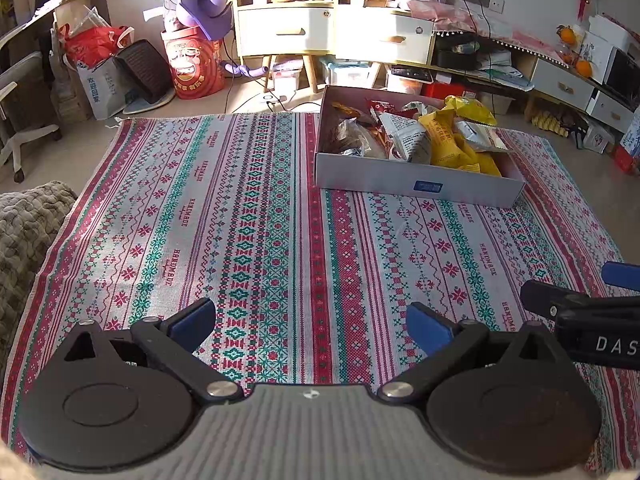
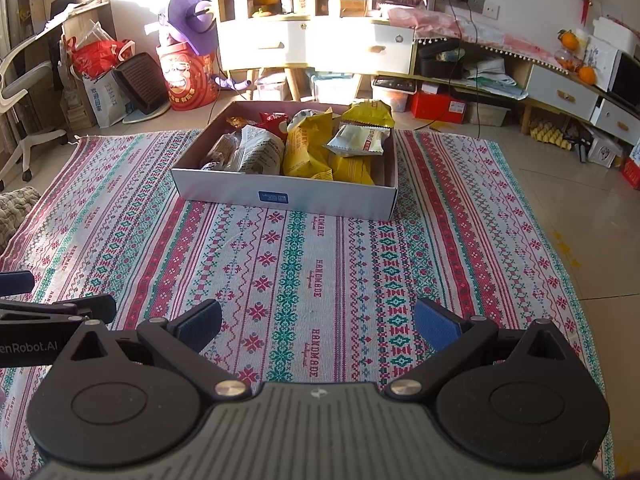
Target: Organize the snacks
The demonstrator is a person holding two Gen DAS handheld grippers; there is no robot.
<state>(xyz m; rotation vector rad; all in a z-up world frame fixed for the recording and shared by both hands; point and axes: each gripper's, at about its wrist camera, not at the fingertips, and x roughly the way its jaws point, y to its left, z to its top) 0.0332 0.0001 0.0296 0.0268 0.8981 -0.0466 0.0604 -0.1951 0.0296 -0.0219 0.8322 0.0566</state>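
The left gripper [image 1: 312, 326] hangs low over the patterned cloth [image 1: 256, 216], its blue-padded fingers spread wide with nothing between them but bare weave. The right gripper [image 2: 318, 326] stands the same way, jaws far apart and empty, over the cloth's near half. Each tool shows at the edge of the other's camera, so the two are side by side and close.

The cardboard box [image 2: 224, 186] sits on the far part of the cloth, well apart from both grippers: ahead of the right one and off to the right of the left one. It is heaped with snack packets [image 2: 308, 148]: yellow bags in the middle and to the right, a pale packet with a red stripe [image 2: 360, 140] lying on top of them, a newsprint-patterned packet [image 2: 258, 150] toward the left, and darker wrappers at the left end (what these last ones are is hard to make out in the shade of the box wall). A small blue label [image 2: 273, 197] marks the box's near wall.

Beyond the cloth stand a red drum [image 1: 196, 62] and a white cabinet [image 1: 286, 30].
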